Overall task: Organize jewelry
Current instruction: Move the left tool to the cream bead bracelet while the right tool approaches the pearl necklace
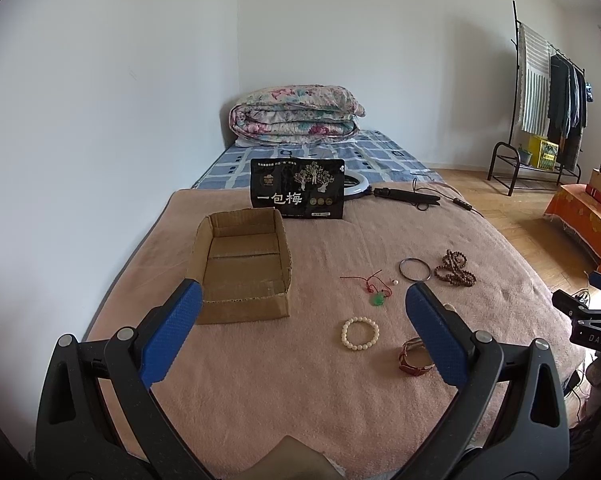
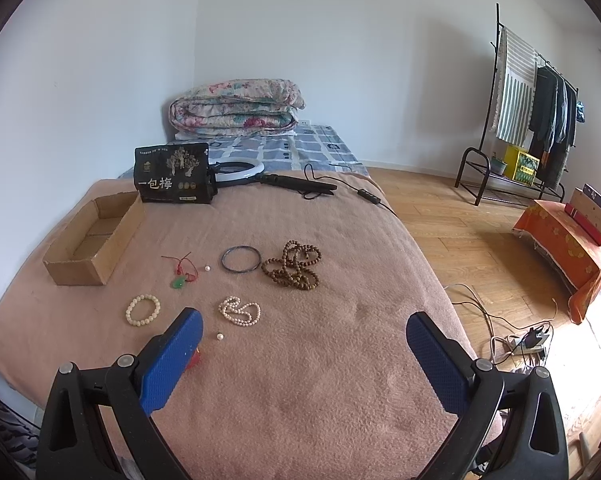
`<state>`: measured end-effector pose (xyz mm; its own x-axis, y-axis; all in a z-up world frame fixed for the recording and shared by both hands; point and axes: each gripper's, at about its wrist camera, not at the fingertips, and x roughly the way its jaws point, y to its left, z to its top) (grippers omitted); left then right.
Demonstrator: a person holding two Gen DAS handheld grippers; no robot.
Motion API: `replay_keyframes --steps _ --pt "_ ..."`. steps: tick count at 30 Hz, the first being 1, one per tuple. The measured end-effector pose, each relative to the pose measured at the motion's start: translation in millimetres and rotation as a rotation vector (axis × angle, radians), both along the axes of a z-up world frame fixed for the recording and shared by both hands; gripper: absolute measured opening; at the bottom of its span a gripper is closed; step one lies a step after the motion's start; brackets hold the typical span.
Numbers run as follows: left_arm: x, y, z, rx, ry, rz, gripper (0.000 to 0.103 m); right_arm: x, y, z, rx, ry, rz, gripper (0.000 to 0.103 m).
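Observation:
Jewelry lies spread on a pink blanket (image 2: 320, 360): a cream bead bracelet (image 2: 142, 310), a green pendant on red cord (image 2: 179, 278), a dark bangle (image 2: 241, 259), brown wooden beads (image 2: 294, 266), a pearl necklace (image 2: 240, 311), two loose pearls (image 2: 220, 336) and a red-strapped watch (image 1: 414, 358). An empty cardboard box (image 1: 242, 266) sits left of them. My left gripper (image 1: 302, 306) hovers open above the blanket, near the bracelet (image 1: 359, 332). My right gripper (image 2: 304, 334) is open too, holding nothing, behind the pearls.
A black snack bag (image 1: 297, 194) stands behind the box, with a ring light (image 2: 240, 172) and its cable beyond. A folded floral quilt (image 1: 296, 114) lies at the bed's far end. A clothes rack (image 2: 536, 120), an orange-covered bench (image 2: 568, 244) and floor cables (image 2: 516, 340) are to the right.

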<state>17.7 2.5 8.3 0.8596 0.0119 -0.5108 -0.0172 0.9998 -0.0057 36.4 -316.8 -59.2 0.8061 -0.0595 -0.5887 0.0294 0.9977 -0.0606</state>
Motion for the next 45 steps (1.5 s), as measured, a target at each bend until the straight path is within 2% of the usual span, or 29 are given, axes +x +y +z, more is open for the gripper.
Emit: replay_keyframes --steps 6,11,15,21,24,27,31,33,36,41,45 --pt "24 2 -8 0.030 0.044 -0.038 0.103 10 -1 -3 -0.032 0.033 0.014 0.103" --pt "47 4 -16 0.038 0.090 -0.059 0.103 22 3 3 -0.073 0.026 0.052 0.103" --pt "62 5 -23 0.029 0.114 -0.078 0.103 40 0 0 -0.036 0.046 0.070 0.103" --pt "83 -2 -38 0.001 0.174 -0.127 0.102 76 -16 -11 0.091 0.113 0.077 0.098" --pt "92 -9 -50 -0.008 0.222 -0.165 0.096 92 -17 -20 0.116 0.148 0.083 0.094" --pt "103 -19 -66 -0.022 0.290 -0.206 0.086 106 -6 -32 0.085 0.178 0.112 0.093" --pt "118 -29 -90 -0.043 0.364 -0.235 0.068 121 11 -52 0.080 0.233 0.183 0.087" --pt "123 -33 -102 -0.060 0.399 -0.241 0.063 127 19 -62 0.056 0.260 0.212 0.085" --pt "132 -34 -123 -0.090 0.470 -0.246 0.050 132 26 -78 0.014 0.291 0.255 0.082" --pt "145 -41 -149 -0.093 0.533 -0.262 0.043 146 28 -101 0.046 0.369 0.303 0.078" --pt "153 -41 -161 -0.104 0.559 -0.260 0.042 157 30 -115 0.056 0.405 0.312 0.078"
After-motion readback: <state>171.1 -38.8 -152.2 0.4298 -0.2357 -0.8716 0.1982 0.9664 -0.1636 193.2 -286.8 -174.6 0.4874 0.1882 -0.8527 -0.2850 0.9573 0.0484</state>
